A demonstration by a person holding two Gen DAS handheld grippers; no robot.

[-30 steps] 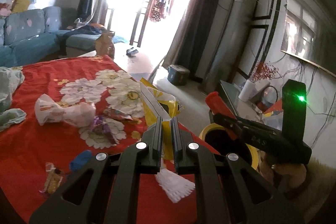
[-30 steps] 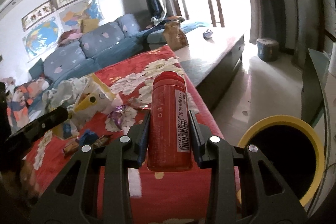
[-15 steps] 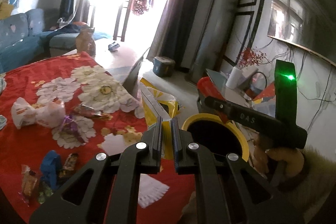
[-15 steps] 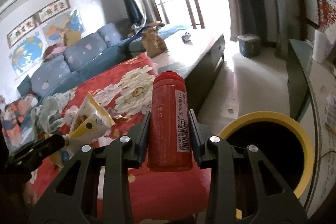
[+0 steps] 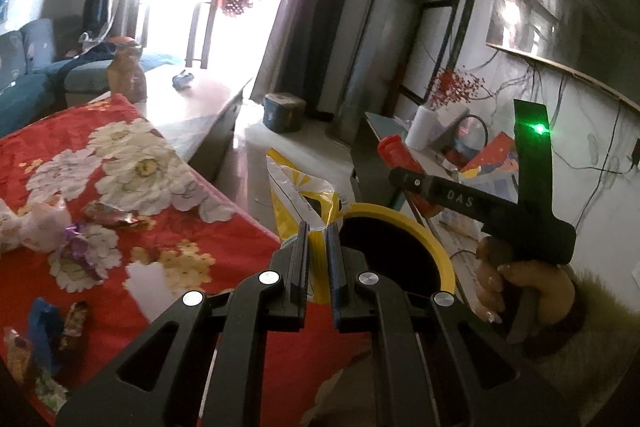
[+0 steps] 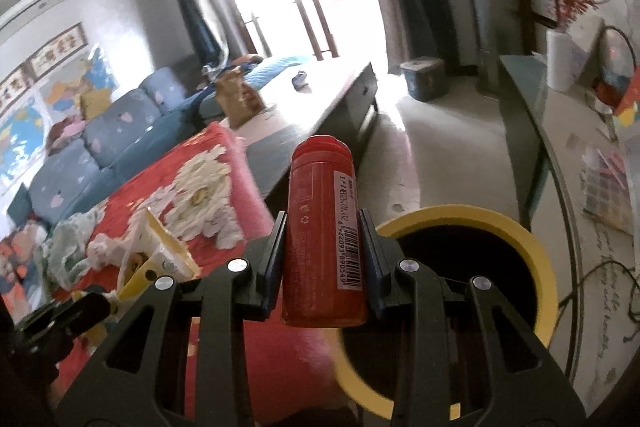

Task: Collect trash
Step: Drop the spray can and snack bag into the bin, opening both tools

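I noted my left gripper [image 5: 317,227] clamped on a crinkled yellow foil bag [image 5: 298,193], my right gripper [image 6: 323,223] on a cylindrical red bottle [image 6: 322,227], frame centre, beside the round yellow-rimmed bin [image 6: 520,239].

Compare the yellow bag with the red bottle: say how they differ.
The yellow bag is flat, crinkled film; the red bottle is a rigid cylinder. The bag is pinched at its lower edge by the left tongs, nearly shut; the bottle sits upright between the right tongs, set wider apart. The bottle carries a barcode label; the bag shows yellow and white print. Both are held close to the yellow-rimmed bin.
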